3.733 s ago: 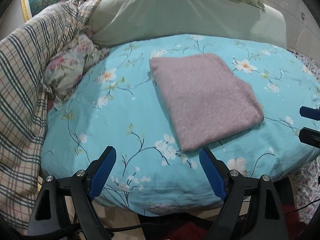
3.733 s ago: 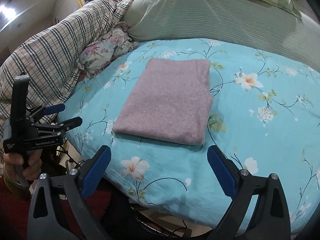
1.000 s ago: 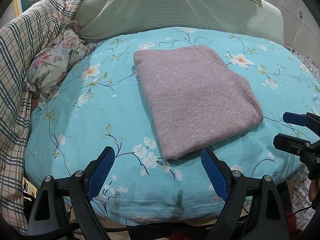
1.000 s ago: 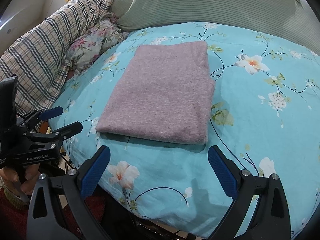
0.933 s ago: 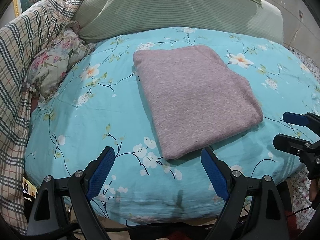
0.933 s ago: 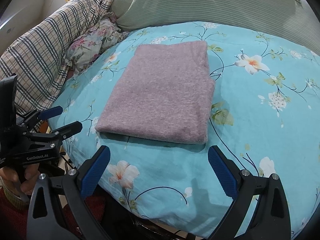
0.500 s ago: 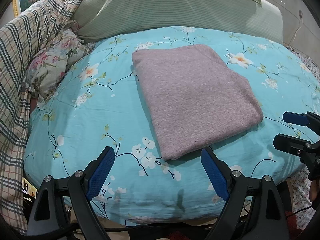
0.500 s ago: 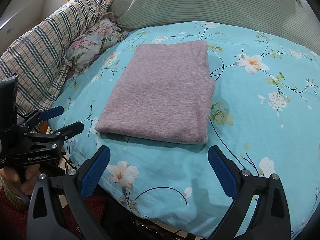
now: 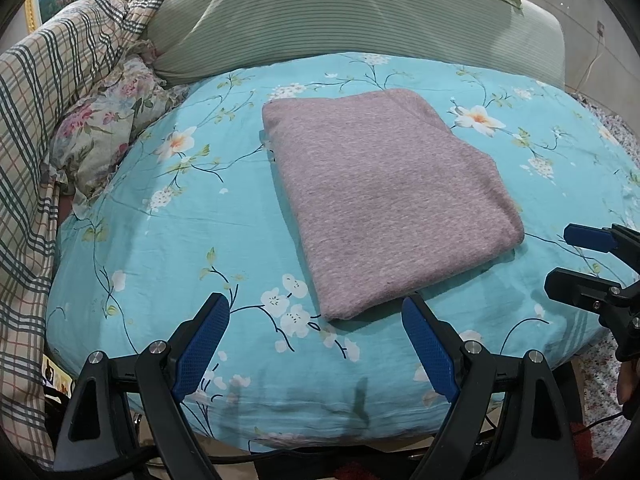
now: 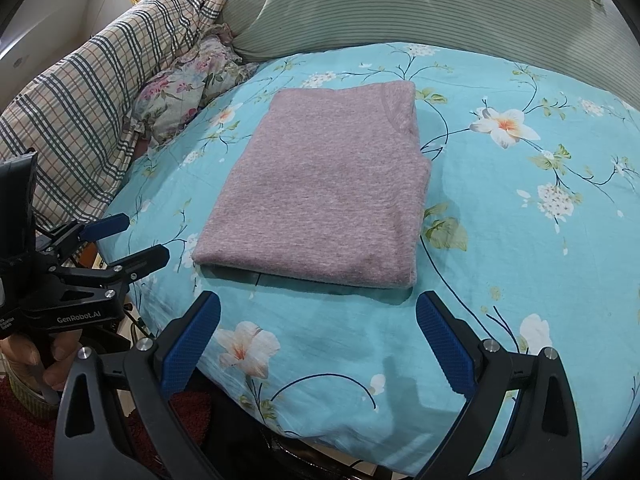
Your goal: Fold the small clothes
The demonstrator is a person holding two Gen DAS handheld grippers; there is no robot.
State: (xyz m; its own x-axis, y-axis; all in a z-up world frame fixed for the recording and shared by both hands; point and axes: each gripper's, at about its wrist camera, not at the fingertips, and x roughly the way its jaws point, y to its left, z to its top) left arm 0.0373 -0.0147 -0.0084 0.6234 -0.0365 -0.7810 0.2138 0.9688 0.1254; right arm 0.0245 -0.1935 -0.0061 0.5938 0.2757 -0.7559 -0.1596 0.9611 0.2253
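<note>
A mauve knit garment (image 9: 384, 196) (image 10: 328, 192) lies folded into a flat rectangle in the middle of the turquoise floral bedspread (image 9: 168, 236) (image 10: 520, 240). My left gripper (image 9: 316, 340) hovers open over the near edge of the bed, just short of the fold's near corner, with nothing between its blue pads. My right gripper (image 10: 320, 336) also stands open and empty, just in front of the garment's near edge. Each gripper shows in the other's view: the right gripper (image 9: 576, 260) at the right edge, the left gripper (image 10: 124, 240) at the left, held by a hand (image 10: 28, 356).
A long green striped bolster (image 9: 340, 20) (image 10: 440, 12) lies along the far side of the bed. A plaid quilt (image 9: 48, 120) (image 10: 92, 108) and a floral pillow (image 9: 108, 128) (image 10: 188, 88) pile up on the left. Cables and red floor covering show below the bed's near edge.
Compared with several seconds ago both grippers stand a little closer to the folded garment. Over the last second nothing has visibly moved.
</note>
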